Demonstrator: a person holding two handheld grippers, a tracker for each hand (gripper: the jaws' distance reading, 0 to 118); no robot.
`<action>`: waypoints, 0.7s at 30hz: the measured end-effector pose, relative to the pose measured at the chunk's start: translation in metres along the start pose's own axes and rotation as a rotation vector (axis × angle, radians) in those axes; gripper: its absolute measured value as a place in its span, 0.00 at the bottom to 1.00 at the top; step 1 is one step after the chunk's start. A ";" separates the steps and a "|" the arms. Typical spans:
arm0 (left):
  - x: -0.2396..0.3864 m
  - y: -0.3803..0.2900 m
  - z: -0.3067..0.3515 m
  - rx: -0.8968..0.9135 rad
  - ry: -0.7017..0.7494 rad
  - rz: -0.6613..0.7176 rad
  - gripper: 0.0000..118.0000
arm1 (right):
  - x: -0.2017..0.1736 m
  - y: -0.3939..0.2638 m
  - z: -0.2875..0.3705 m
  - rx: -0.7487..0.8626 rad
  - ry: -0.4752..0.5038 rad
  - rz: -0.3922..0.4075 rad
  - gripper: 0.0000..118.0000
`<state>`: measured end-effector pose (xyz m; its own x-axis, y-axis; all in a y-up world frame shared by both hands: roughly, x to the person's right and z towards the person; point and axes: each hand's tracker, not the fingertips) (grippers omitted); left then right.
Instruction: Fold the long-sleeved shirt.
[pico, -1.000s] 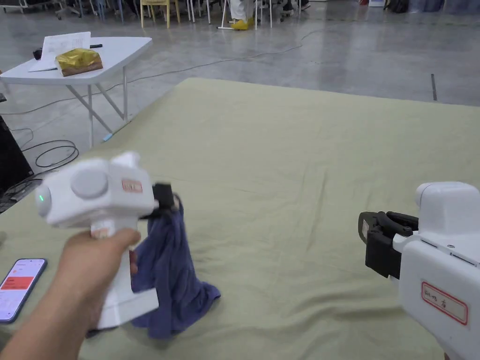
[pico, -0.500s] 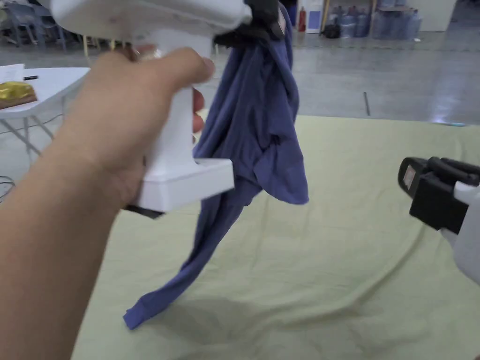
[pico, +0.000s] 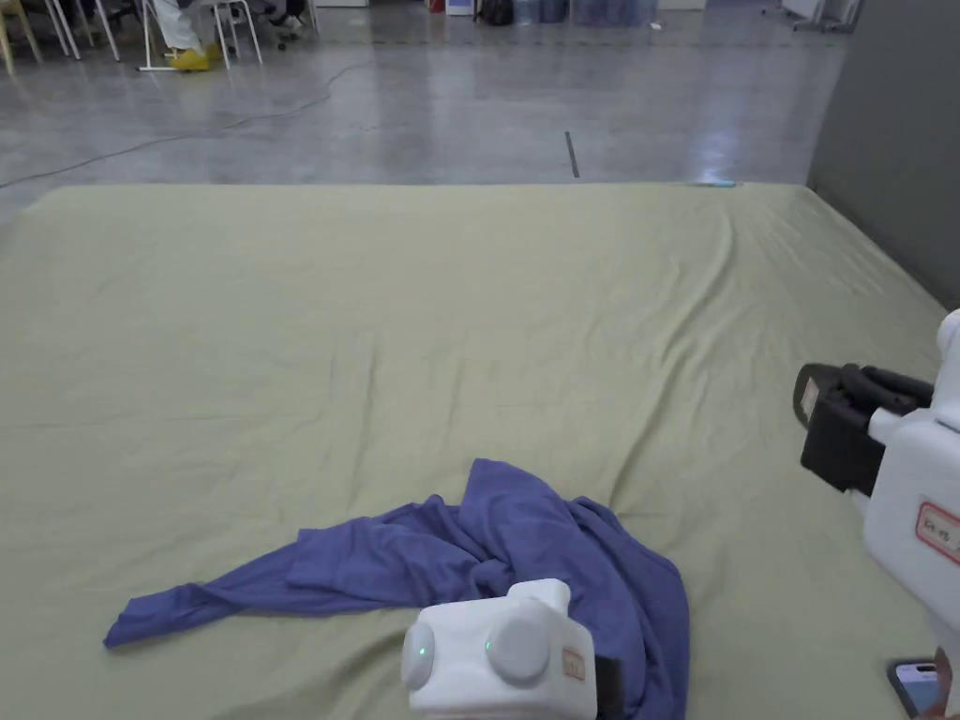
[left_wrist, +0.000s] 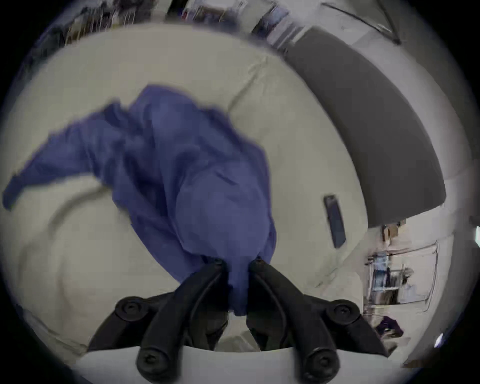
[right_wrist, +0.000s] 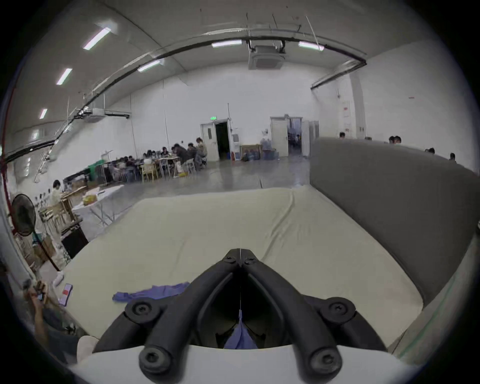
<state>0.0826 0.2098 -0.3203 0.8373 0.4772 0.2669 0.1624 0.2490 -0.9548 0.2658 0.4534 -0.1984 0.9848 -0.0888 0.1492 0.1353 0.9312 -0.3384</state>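
Blue long-sleeved shirt (pico: 525, 553) lies crumpled on the green sheet (pico: 375, 309) with one sleeve trailing left, its near edge pinched by the left gripper (left_wrist: 237, 265) probably for spreading, while the right gripper (right_wrist: 241, 257), jaws pressed together, idles well right of the shirt.

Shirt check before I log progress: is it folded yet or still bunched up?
Bunched. The shirt lies crumpled on the sheet, one sleeve trailing out, no neat folds.
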 end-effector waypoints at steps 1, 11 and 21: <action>-0.003 0.008 0.010 0.069 0.004 -0.045 0.91 | 0.000 -0.003 -0.002 0.000 -0.004 0.004 0.02; -0.061 0.002 0.161 0.420 0.192 -0.080 0.77 | -0.018 -0.038 -0.014 -0.097 0.120 0.027 0.02; -0.136 -0.024 0.111 0.214 0.186 0.157 0.00 | -0.031 -0.100 -0.047 -0.331 0.169 0.010 0.02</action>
<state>-0.0934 0.2327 -0.3189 0.9278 0.3663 0.0714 -0.0730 0.3657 -0.9278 0.2271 0.3464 -0.2126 0.9866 -0.1634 -0.0021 0.1262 0.7700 -0.6254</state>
